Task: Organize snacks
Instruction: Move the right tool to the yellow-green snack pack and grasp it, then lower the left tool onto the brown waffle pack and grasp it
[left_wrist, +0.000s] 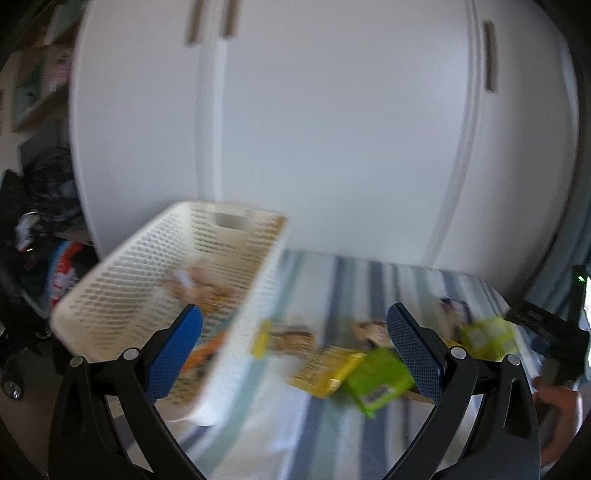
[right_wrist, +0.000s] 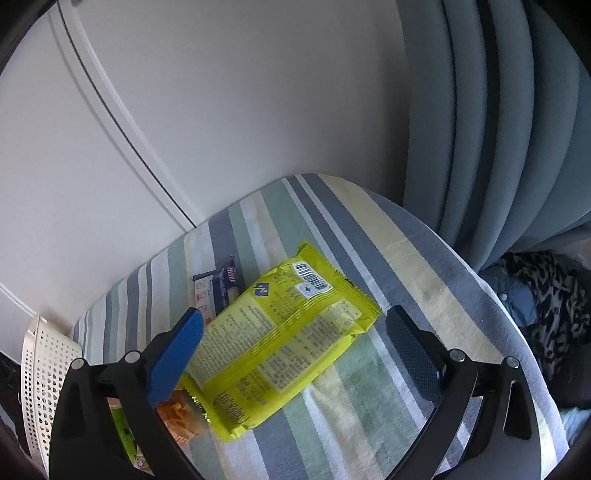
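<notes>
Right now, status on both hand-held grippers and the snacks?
Left hand-held gripper open, empty. Right hand-held gripper open over yellow snack packet. White basket holds some snacks; others loose on striped cloth. Nothing blocking.

The left gripper (left_wrist: 294, 345) is spreading its blue-padded fingers (left_wrist: 173, 356) wide apart, gripping nothing. The right gripper (right_wrist: 294, 350) is likewise gaping, its fingers (right_wrist: 177, 354) empty. A hand (left_wrist: 559, 410) is showing at the left view's lower right edge.
</notes>
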